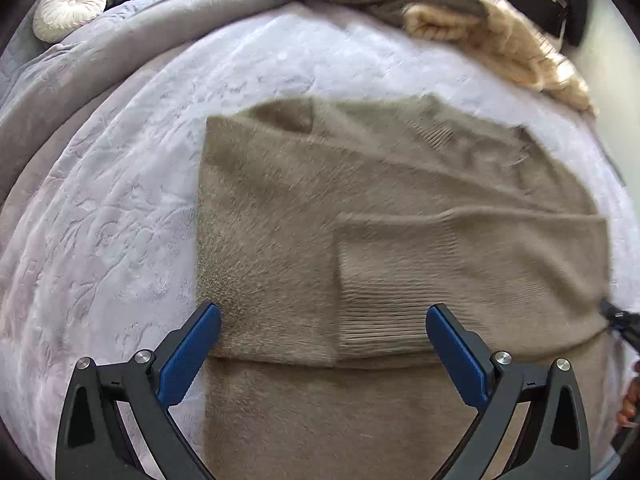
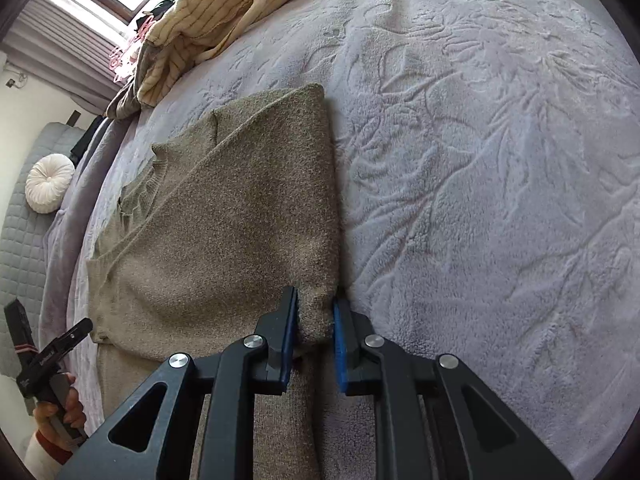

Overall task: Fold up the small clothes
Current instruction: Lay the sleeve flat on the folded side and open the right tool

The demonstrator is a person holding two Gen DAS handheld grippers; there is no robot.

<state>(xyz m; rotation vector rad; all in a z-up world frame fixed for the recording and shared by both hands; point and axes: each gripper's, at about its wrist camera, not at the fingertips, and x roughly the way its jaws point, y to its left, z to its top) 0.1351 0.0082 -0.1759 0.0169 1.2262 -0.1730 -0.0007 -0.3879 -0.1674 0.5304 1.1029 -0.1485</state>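
A taupe knitted sweater [image 1: 360,200] lies on the pale lilac bedspread [image 1: 100,220], its sleeve folded across the body and its upper part folded over. My left gripper [image 1: 322,309] hangs open and wide just above the fold's near edge, with the ribbed cuff [image 1: 380,320] between its blue pads but untouched. In the right wrist view the sweater [image 2: 220,220] has a bunched corner pinched between the pads of my right gripper [image 2: 315,296], which is shut on it. The right gripper's tip [image 1: 620,320] shows at the sweater's right edge.
A pile of cream striped clothes [image 2: 208,12] lies at the far edge of the bedspread [image 2: 480,160]. A round white cushion [image 1: 70,8] and a rolled grey blanket [image 1: 120,60] sit at the far left. A hand [image 2: 60,404] holds the left gripper.
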